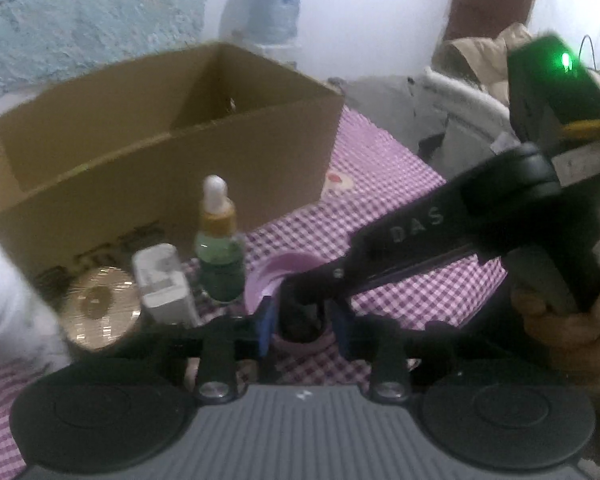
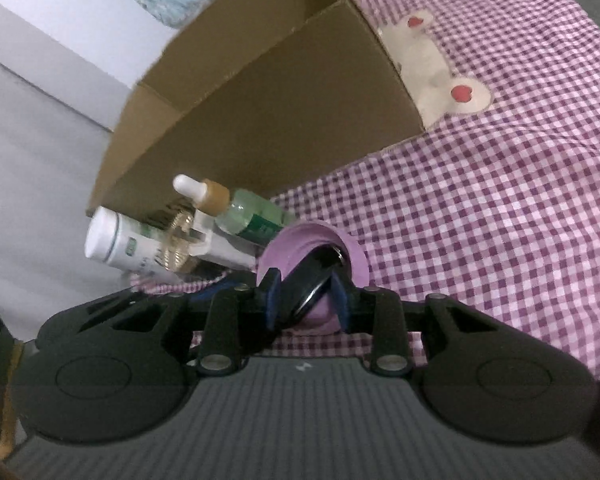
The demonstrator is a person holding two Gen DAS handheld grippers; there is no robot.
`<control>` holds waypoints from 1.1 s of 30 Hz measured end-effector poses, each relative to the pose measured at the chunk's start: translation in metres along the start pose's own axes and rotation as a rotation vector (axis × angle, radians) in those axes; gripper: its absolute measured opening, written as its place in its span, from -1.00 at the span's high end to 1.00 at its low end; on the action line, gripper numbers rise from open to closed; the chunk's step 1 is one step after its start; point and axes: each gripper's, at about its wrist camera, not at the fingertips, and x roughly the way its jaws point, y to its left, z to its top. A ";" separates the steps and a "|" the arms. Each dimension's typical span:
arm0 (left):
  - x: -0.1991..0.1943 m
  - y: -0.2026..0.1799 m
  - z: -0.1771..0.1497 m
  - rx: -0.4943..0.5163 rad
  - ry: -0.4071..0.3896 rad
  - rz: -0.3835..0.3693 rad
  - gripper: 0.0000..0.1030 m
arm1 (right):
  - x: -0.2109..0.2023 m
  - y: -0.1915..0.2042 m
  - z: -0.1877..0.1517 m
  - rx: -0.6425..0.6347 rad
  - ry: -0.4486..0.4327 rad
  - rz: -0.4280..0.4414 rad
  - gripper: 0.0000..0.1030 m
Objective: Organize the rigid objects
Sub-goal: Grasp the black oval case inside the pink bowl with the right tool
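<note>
A pink cup (image 1: pixel 278 276) stands on the checked cloth in front of an open cardboard box (image 1: pixel 160 152). My left gripper (image 1: pixel 304 322) is closed around the cup's lower body. My right gripper (image 2: pixel 306 300) comes in from the right in the left wrist view (image 1: pixel 400 240), its tips at the cup's mouth; its jaws are shut on a black glossy object (image 2: pixel 312 280) that reaches into the pink cup (image 2: pixel 312 240). Left of the cup stand a green dropper bottle (image 1: pixel 220 256), a white adapter (image 1: pixel 164 284), a gold disc (image 1: pixel 100 304) and a white bottle (image 1: pixel 8 300).
The box (image 2: pixel 260 92) is open and looks empty inside. A cream appliqué with red hearts (image 2: pixel 432 68) lies on the purple checked cloth (image 2: pixel 480 220) right of the box. A blue water jug (image 1: pixel 272 4) and clothes (image 1: pixel 480 60) stand behind.
</note>
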 end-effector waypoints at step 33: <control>0.041 0.013 0.012 -0.056 0.102 -0.062 0.44 | 0.034 0.006 0.036 0.147 0.129 0.057 0.57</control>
